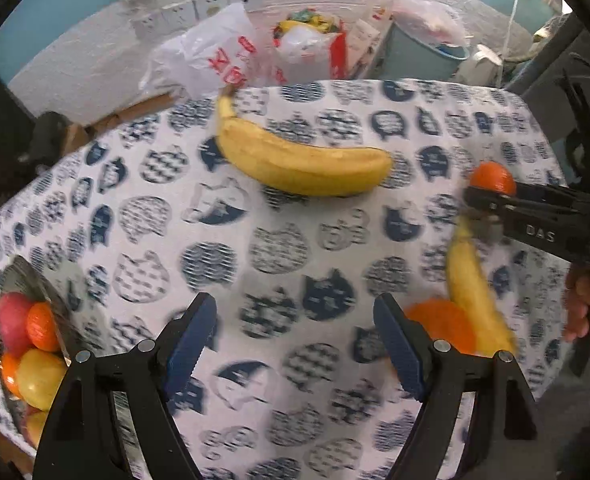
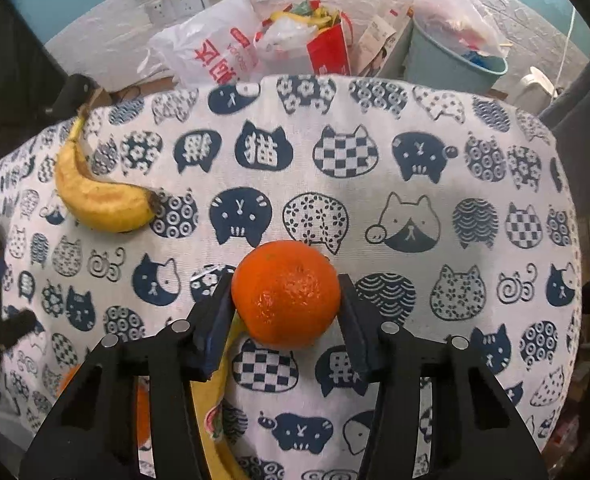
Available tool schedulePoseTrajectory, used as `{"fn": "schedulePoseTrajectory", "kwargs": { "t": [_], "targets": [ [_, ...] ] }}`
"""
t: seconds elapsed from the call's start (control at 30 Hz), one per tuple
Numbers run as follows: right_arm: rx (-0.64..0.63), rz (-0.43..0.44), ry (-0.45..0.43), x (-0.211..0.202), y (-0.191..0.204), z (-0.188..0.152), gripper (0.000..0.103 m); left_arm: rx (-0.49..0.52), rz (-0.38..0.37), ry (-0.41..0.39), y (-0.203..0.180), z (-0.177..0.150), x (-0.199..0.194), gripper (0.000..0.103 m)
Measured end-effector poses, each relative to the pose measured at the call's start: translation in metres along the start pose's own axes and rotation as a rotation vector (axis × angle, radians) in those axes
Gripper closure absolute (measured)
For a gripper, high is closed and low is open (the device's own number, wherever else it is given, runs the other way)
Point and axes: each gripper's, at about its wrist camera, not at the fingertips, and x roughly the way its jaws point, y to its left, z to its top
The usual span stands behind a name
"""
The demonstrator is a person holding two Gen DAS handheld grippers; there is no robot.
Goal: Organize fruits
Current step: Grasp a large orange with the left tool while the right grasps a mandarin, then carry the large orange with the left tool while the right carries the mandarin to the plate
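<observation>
My right gripper [image 2: 286, 296] is shut on an orange [image 2: 286, 294] and holds it above the cat-print tablecloth [image 2: 375, 208]; it also shows in the left wrist view [image 1: 493, 178]. My left gripper [image 1: 295, 336] is open and empty over the cloth. A banana [image 1: 299, 160] lies at the far side of the table, also seen in the right wrist view [image 2: 95, 188]. A second banana [image 1: 475, 292] and another orange [image 1: 443, 328] lie by the right fingers. A dark basket [image 1: 35, 284] at the left edge holds apples and oranges [image 1: 41, 326].
Behind the table stand white and red plastic bags [image 2: 215, 56], a red bag of rubbish [image 2: 319, 40] and a blue bin [image 2: 451, 56]. Wall sockets [image 2: 199, 0] sit on the white wall. The table's far edge runs just past the first banana.
</observation>
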Motion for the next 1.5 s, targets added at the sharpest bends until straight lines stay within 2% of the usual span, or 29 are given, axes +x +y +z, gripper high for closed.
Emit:
{"fn": "schedulePoseTrajectory", "kwargs": {
  "t": [0.1,0.17,0.4,0.47,0.77,0.9,1.0,1.2,1.5],
  "targets": [
    [-0.001,0.005,-0.019,-0.016,0.003,-0.002,0.054,-0.011,-0.069,0.020,-0.011,-0.004,-0.001,0.020],
    [-0.008,0.005,-0.032,-0.027,0.005,-0.007,0.054,-0.004,-0.089,0.024,-0.021,-0.008,-0.001,0.020],
    [-0.025,0.000,-0.038,-0.051,0.002,-0.030,0.054,0.049,-0.106,0.039,-0.050,-0.017,0.002,0.020],
    [-0.013,-0.001,-0.031,-0.054,-0.004,-0.037,0.054,0.066,-0.111,0.053,-0.059,-0.020,0.006,0.017],
    [0.041,0.011,-0.026,-0.063,-0.027,-0.058,0.054,0.125,-0.076,0.095,-0.077,-0.032,0.029,0.016],
    [0.039,0.022,-0.027,-0.064,-0.027,-0.059,0.054,0.139,-0.079,0.081,-0.079,-0.033,0.035,0.018],
    [0.029,0.029,-0.030,-0.064,-0.023,-0.057,0.054,0.162,-0.126,0.074,-0.081,-0.034,0.036,0.032],
    [0.013,0.036,-0.035,-0.063,-0.017,-0.055,0.054,0.206,-0.084,0.038,-0.086,-0.038,0.033,0.033],
    [-0.040,0.056,-0.089,-0.077,0.007,-0.048,0.054,0.168,-0.065,-0.026,-0.062,-0.034,0.001,0.033]
  ]
}}
